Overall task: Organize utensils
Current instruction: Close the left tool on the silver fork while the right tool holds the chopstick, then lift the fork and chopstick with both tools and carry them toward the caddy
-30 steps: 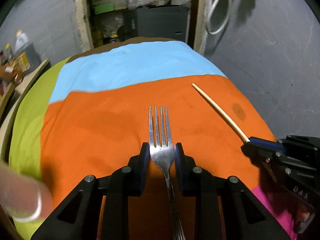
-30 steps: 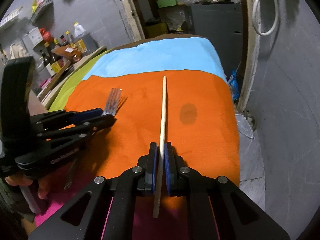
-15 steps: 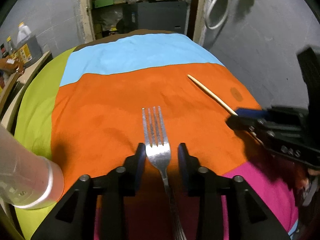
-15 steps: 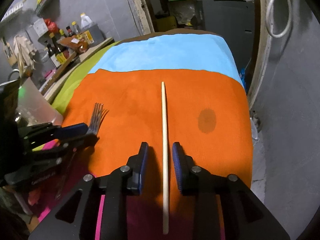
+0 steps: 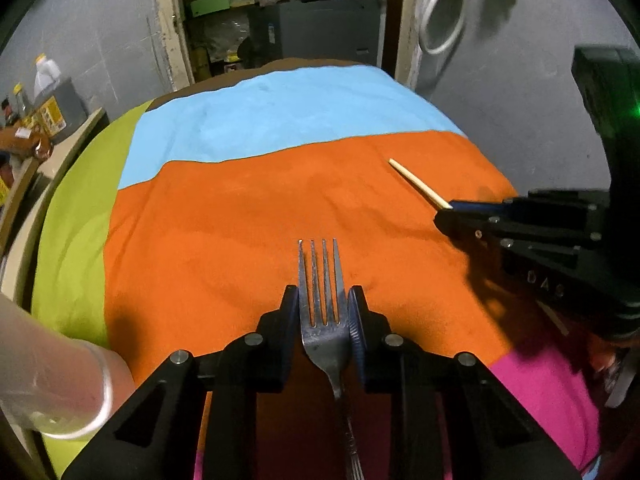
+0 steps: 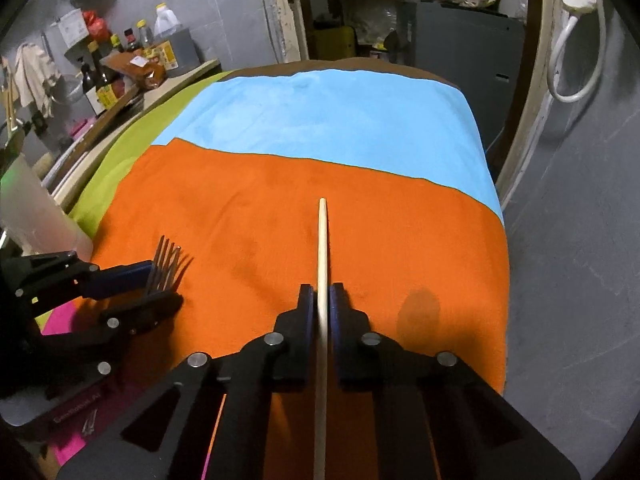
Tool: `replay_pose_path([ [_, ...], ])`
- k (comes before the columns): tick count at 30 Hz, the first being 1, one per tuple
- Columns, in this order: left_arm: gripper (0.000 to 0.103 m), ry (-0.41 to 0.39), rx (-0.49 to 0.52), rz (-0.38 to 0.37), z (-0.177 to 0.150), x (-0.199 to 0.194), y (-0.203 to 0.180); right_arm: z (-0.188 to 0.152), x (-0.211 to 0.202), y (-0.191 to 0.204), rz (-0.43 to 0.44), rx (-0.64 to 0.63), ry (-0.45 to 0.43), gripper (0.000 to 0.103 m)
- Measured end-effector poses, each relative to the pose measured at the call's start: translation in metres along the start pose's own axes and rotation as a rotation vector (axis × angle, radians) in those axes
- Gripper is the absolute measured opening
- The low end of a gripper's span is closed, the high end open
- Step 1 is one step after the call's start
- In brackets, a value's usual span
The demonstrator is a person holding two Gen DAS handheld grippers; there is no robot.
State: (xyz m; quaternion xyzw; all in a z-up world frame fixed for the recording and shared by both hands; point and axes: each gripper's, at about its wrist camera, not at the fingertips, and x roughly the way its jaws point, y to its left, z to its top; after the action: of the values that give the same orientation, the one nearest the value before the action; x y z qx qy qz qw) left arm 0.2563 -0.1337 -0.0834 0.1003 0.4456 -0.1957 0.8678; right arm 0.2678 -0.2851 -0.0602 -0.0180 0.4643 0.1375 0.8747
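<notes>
Between the pads of the left gripper (image 5: 323,300) sits the fork (image 5: 323,320), clamped at the base of its tines, both jaws pressed against its metal edges. The tines point straight ahead and the handle runs back under the gripper body. Whether the fork is lifted off the cloth or resting on it cannot be told.

Ahead of this gripper lies a broad stretch of orange cloth (image 5: 240,220), then a light blue band (image 5: 280,116) reaching to the table's far edge. To its left the cloth turns lime green (image 5: 72,208), and a clear plastic cup (image 5: 52,376) stands close at the near left. To its right, well apart, is the right gripper (image 5: 448,210).

The right gripper (image 6: 319,300) is clenched on a wooden chopstick (image 6: 322,248), its jaws tight against the stick, which points forward over the orange cloth and runs back beneath the gripper. Just right of this gripper the cloth ends at the table's right edge (image 6: 506,280), with grey floor (image 6: 572,260) beyond. To its left the left gripper (image 6: 160,284) sits near, the fork tines (image 6: 166,260) showing past its tips. Pink cloth (image 5: 544,392) lies beneath the two grippers.
</notes>
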Motion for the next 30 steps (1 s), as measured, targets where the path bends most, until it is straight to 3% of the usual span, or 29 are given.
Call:
replay_pose_path([
  [4, 0.020, -0.101, -0.026, 0.002, -0.008, -0.018, 0.006, -0.004, -0.010, 0.004, -0.036, 0.007, -0.068, 0.003],
  [12, 0.020, -0.396, -0.083, 0.001, -0.021, -0.071, 0.017, -0.015, -0.055, 0.020, -0.021, 0.035, -0.321, 0.003],
  [18, 0.020, -0.550, -0.080, 0.025, -0.025, -0.101, 0.014, -0.025, -0.074, 0.039, -0.017, 0.039, -0.492, 0.003],
  [25, 0.020, -0.646, -0.098, 0.038, -0.028, -0.121, 0.016, -0.031, -0.087, 0.047, -0.033, 0.039, -0.601, 0.003],
  [30, 0.020, -0.660, -0.098, 0.049, -0.030, -0.125, 0.015, -0.034, -0.088, 0.049, -0.037, 0.032, -0.624, 0.003],
])
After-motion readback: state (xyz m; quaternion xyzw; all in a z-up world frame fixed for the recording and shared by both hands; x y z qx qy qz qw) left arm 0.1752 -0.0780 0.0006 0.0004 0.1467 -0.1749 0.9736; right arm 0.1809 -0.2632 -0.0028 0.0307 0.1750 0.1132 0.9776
